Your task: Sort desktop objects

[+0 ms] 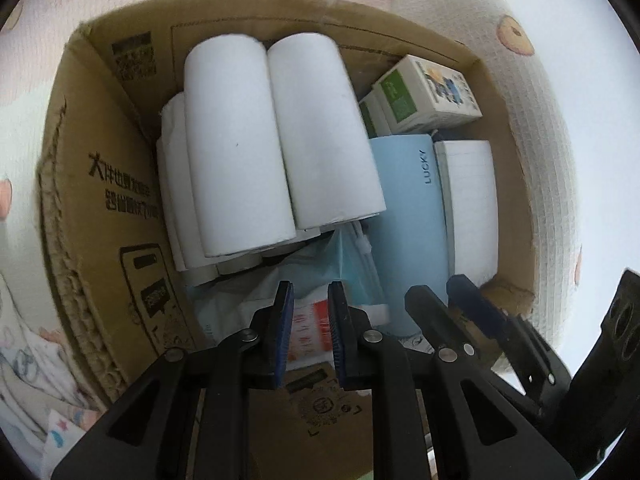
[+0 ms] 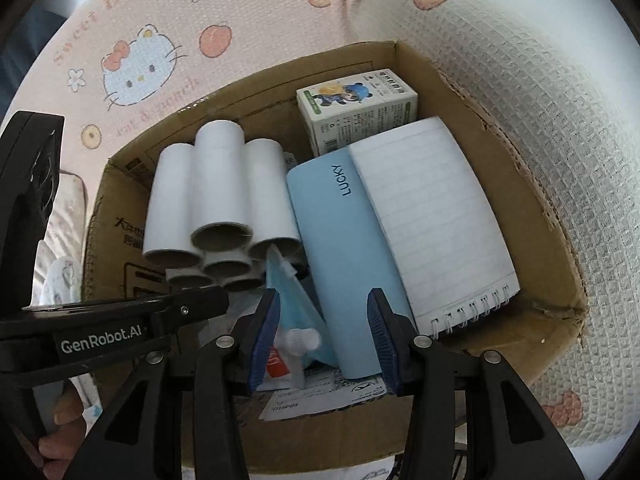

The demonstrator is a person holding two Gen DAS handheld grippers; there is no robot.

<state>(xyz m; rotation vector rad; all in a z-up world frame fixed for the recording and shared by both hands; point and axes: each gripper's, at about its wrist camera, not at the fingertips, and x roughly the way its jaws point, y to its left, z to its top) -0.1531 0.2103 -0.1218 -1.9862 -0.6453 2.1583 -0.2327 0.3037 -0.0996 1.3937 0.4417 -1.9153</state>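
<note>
Around your cardboard box (image 2: pixel 560 288) you've got a pink printed cloth (image 2: pixel 256 12): white cartoon cat (image 2: pixel 138 68), peach motifs (image 2: pixel 215 40), small flowers, some lettering. To the right, a white waffle-weave fabric (image 2: pixel 560 160), rolled or bunched. Bottom left in the left wrist view, a pale patterned cloth (image 1: pixel 24 360), crumpled.

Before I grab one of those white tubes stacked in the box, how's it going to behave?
The white tubes look like hollow cardboard cores, open at the ends, so probably very light and easy to crush under a hard pinch. They are round and piled on one another inside the cardboard box, so pulling one out will likely make its neighbours roll or shift.
</note>
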